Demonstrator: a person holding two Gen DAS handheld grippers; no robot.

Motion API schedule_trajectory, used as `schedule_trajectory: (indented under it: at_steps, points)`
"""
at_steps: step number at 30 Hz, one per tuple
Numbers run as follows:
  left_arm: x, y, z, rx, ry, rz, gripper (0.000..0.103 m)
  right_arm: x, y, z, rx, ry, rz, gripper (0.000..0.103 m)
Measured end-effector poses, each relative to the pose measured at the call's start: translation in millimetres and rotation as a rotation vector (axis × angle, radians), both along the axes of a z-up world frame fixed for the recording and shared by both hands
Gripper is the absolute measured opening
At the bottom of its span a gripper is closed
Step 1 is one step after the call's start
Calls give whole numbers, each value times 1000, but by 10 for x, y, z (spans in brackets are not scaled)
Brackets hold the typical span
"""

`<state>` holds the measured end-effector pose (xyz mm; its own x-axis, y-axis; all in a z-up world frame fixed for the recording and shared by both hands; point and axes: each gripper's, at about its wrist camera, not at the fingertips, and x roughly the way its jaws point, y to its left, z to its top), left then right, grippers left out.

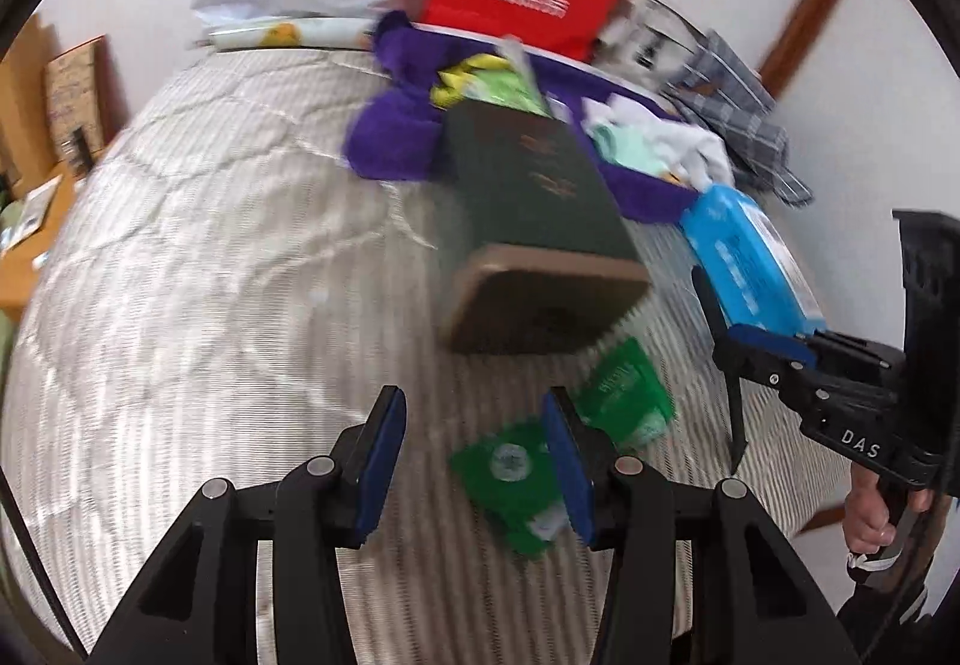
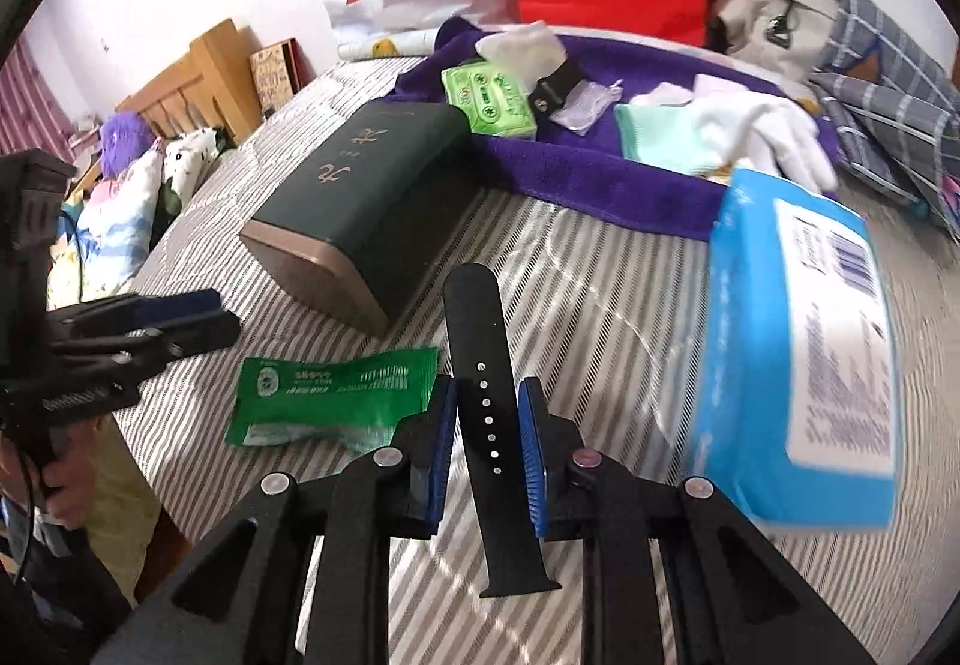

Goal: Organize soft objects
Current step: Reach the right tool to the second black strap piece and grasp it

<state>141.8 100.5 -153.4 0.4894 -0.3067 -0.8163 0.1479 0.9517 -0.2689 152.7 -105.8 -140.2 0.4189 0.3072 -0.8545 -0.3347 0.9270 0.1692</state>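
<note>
On the grey-striped quilted bedcover (image 2: 600, 269), the left gripper (image 1: 474, 455) hangs released over a green foil sachet (image 2: 336, 395). Just right, the right gripper (image 2: 489, 425) is clenched on a black perforated rubber watch strap (image 2: 480, 341). Only the right wrist view shows that grip; the left wrist view shows the strap (image 1: 729, 365) edge-on beside a blue wipes pack (image 1: 750, 257).
</note>
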Motion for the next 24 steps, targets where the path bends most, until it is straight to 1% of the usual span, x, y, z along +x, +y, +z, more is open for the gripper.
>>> schedule_trajectory:
  at_steps: [2, 5, 10, 12, 15, 18, 22, 23, 24]
  points:
    - [3, -123, -22, -4, -7, -50, 45, -85, -51, 8, -4, -3, -20, 21]
    - [44, -271, -65, 11, -8, -97, 48, -118, -94, -70, -19, 7, -37, 21]
    - [103, -370, -126, 37, 7, -132, 49, -93, -108, -234, -49, 43, -51, 22]
    - [94, -358, -120, 46, 3, -135, 49, -138, -138, -278, -50, 72, -53, 26]
    - [79, -320, -114, 39, 2, -139, 50, -268, -209, -342, -55, 91, -58, 28]
    - [76, -304, -127, 34, 1, -141, 50, -389, -190, -354, -80, 57, -36, 32]
    - [93, -349, -139, 43, -4, -160, 50, -364, -130, -369, -89, 11, -37, 35]
    - [105, -366, -138, 41, -5, -167, 50, -346, -118, -374, -89, -3, -37, 34]
    - [123, -386, -137, 32, -6, -177, 52, -336, -108, -377, -98, -18, -32, 27]
